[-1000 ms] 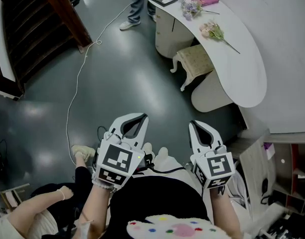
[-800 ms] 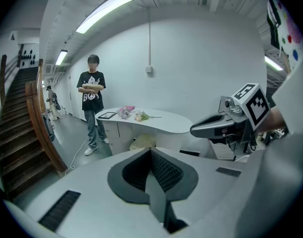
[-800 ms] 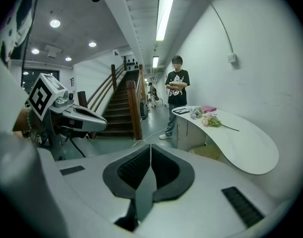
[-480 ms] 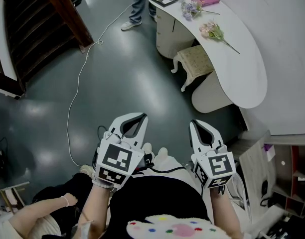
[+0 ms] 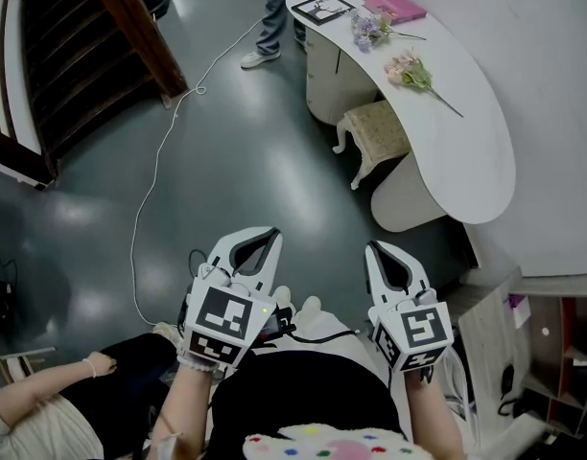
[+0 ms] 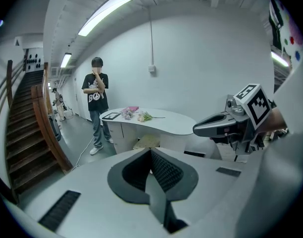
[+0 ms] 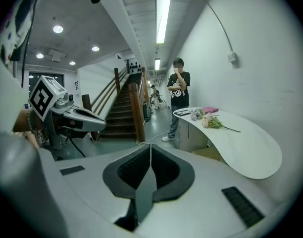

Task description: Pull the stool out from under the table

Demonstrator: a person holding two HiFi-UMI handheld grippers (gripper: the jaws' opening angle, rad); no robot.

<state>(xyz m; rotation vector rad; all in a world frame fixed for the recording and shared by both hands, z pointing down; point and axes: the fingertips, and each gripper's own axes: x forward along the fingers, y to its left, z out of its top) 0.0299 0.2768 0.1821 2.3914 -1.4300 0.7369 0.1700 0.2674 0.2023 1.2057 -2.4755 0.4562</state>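
Little changes over the last second. In the head view the white curved table (image 5: 471,127) and the stool (image 5: 378,130) slide a touch lower in the frame, and both of your grippers sit slightly lower too. This reads as a small shift of your head or a short step forward, not a reach. At the lower left, the seated person (image 5: 39,415) draws a foot back, which leaves more bare floor beside your left side.

Your left gripper (image 5: 270,234) has its jaws pressed together with nothing between them; its own view shows the ribbed pads meeting on empty air. Your right gripper (image 5: 372,248) is the same, closed and empty. Both hang at the bottom centre of the frame, close to your body.

The stool sits at upper right of centre, well apart from both grippers. Its cream seat is partly tucked under the table's left edge, and its curved white legs show on the floor side. Flowers (image 5: 409,68) and a pink book (image 5: 394,8) lie on the tabletop above it. A white cable (image 5: 148,204) trails across the floor at left, clear of your line to the stool.

So the pull is not yet begun. You likely need to walk in, open a gripper and take the stool's near edge or a leg.
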